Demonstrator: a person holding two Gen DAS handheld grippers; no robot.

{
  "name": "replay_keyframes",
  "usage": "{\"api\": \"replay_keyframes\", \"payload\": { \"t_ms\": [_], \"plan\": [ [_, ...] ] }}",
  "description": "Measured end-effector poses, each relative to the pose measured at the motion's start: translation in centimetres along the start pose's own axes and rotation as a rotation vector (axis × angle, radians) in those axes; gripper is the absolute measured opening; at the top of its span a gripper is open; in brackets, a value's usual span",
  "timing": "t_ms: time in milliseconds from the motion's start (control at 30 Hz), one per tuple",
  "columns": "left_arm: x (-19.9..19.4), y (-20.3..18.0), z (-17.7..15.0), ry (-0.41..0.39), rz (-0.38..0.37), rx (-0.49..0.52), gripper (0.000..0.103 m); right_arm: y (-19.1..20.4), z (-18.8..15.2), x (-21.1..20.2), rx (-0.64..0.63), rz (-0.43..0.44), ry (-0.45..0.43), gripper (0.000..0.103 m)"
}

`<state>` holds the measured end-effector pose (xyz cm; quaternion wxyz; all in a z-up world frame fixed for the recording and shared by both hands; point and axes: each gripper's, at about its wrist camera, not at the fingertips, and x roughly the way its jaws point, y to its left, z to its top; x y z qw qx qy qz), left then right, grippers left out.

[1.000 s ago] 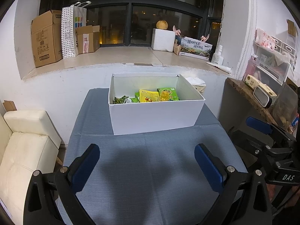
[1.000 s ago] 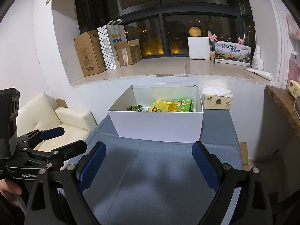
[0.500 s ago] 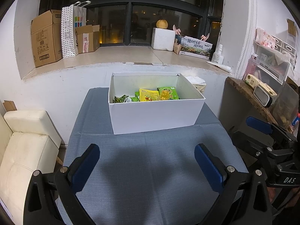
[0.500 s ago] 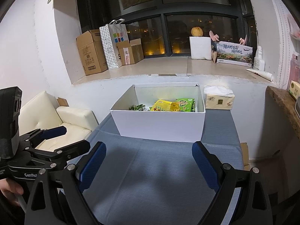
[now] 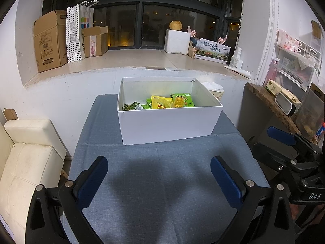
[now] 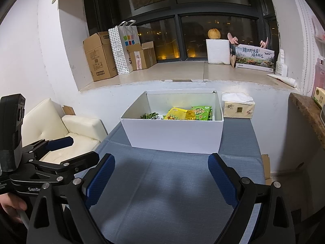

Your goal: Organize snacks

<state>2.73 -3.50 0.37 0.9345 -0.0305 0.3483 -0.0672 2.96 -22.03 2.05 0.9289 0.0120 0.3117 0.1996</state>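
Note:
A white open box (image 5: 168,124) stands at the far end of a table with a blue-grey cloth (image 5: 162,183). Inside lie a yellow snack packet (image 5: 160,104), a green snack packet (image 5: 182,99) and a small dark green packet (image 5: 130,106). The box also shows in the right wrist view (image 6: 174,134), with the yellow packet (image 6: 175,114) and green packet (image 6: 201,111). My left gripper (image 5: 159,174) is open and empty, above the cloth well short of the box. My right gripper (image 6: 161,172) is open and empty, to the right of the left gripper, also short of the box.
A cream sofa (image 5: 26,158) stands left of the table. A tissue pack (image 6: 237,106) sits at the table's far right corner. A brown shelf with items (image 5: 280,101) is to the right. The windowsill behind holds cardboard boxes (image 5: 50,40) and a white foam box (image 5: 176,43).
Both cameras have tilted or pulled back slightly, so the box sits a little higher in view. The grippers stay open and empty.

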Motion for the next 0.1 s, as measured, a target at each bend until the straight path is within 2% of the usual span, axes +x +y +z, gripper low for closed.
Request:
{"api": "replay_keyframes", "payload": {
  "t_ms": [100],
  "plan": [
    [0.01,0.04,0.08,-0.002,-0.001,0.001,0.103,0.02,-0.01,-0.02,0.001,0.0,0.0,0.096]
  ]
}}
